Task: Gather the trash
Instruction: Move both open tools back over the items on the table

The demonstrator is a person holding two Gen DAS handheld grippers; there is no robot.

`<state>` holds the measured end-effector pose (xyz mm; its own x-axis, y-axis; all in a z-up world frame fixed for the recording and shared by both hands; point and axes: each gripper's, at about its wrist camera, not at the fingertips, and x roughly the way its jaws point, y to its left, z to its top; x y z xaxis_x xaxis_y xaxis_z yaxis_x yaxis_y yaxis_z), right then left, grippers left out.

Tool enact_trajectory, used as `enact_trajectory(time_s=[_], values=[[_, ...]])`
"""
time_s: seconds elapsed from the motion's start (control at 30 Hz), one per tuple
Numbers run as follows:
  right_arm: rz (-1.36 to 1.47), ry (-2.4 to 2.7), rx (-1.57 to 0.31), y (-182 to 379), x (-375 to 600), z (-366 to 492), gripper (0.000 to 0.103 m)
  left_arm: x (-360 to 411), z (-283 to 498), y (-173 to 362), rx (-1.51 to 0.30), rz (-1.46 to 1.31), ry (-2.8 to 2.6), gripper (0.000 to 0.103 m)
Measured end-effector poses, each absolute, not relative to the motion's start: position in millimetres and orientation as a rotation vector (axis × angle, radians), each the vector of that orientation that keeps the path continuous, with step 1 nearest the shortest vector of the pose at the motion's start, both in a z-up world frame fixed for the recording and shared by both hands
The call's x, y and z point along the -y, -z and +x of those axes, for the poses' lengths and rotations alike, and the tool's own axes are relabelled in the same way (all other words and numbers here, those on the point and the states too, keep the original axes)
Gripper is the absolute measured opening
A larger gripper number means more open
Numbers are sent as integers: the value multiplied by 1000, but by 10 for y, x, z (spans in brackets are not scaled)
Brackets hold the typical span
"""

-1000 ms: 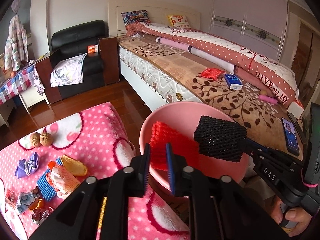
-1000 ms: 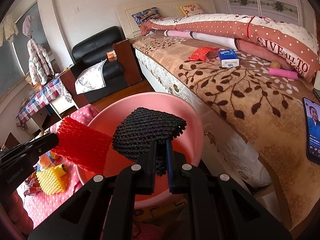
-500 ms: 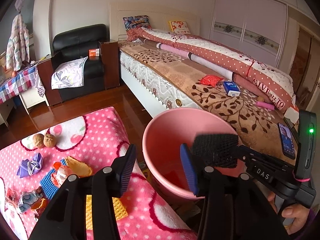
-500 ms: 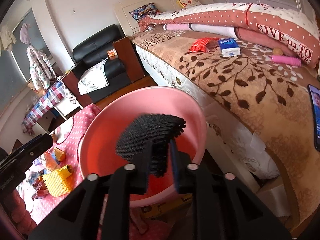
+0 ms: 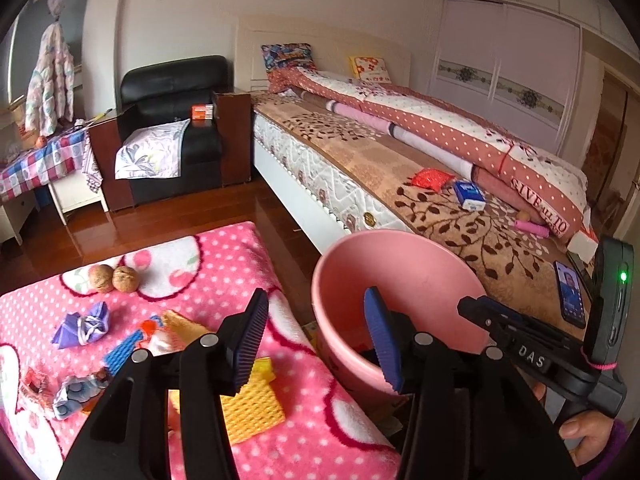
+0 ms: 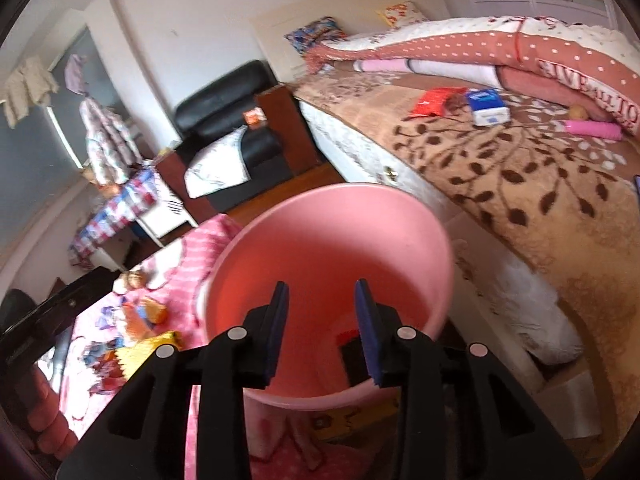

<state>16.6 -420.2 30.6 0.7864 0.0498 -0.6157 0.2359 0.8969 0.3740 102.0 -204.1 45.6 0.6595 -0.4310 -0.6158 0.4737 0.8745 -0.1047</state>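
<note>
— So, how do the jaws stand?
— Both spread wide, nothing between them. The right gripper [image 6: 322, 320] hangs over the pink bucket [image 6: 424, 216]; the left gripper [image 5: 316, 340] is at its rim.
— And the trash?
— A black foam net [image 6: 352, 356] lies in the bucket's bottom. A yellow net [image 5: 252, 408] and scraps sit on the pink blanket [image 5: 224, 256] beside it.
</note>
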Motion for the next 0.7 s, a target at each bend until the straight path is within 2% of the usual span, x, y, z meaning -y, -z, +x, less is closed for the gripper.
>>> enact_trajectory(time_s=[0.3, 0.7], values=[[374, -4, -655, -390, 3833, 196, 35, 1678, 979, -538, -666, 35, 454, 49], [292, -155, -691, -395, 3285, 217, 35, 806, 898, -585, -658, -26, 284, 49]])
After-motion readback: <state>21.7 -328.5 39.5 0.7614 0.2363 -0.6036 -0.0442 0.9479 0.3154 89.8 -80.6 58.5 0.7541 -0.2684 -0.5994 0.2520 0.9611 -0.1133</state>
